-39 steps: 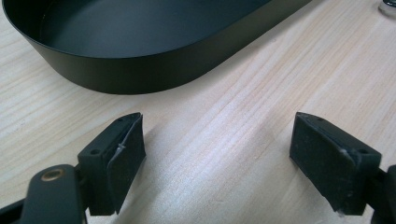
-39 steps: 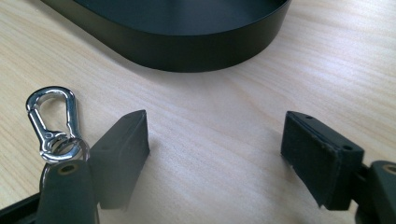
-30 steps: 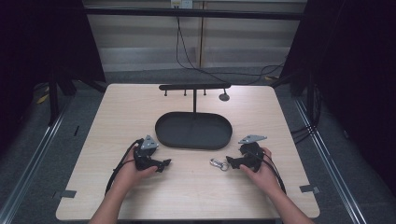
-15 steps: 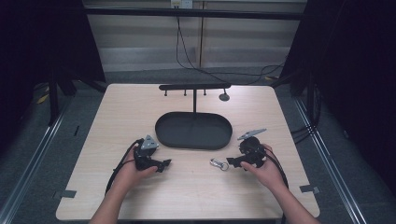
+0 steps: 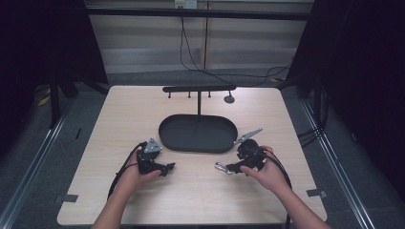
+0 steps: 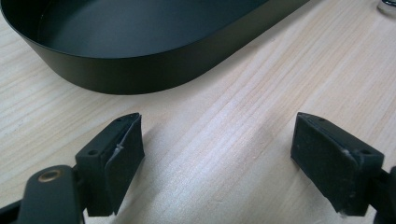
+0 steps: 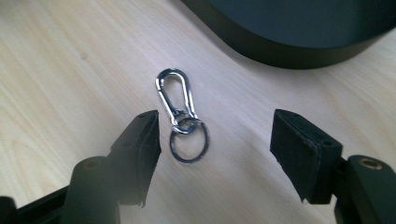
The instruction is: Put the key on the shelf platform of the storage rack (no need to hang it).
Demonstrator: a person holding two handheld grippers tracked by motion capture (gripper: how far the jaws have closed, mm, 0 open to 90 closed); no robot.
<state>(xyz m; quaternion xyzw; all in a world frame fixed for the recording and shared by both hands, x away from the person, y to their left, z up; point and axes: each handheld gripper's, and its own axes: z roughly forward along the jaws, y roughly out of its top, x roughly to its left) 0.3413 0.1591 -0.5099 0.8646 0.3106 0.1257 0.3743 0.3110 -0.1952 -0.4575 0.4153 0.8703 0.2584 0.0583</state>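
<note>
A silver carabiner clip with a key ring lies flat on the wooden table, also seen as the clip in the high view. My right gripper is open just over it, the ring between the jaws but nearer the left one, nothing touching. The right gripper points left at the clip. My left gripper is open over bare wood, close to the black oval tray. In the high view the left gripper points right, in front of the tray.
A black stand with a crossbar and small hooks rises behind the tray. A round black foot sits near it. Cables trail from both grippers. Table edges lie left, right and near; dark frames flank the table.
My right gripper has tilted down and edged left toward the clip, so the ring now lies between its jaws. The left gripper has stayed where it was.
</note>
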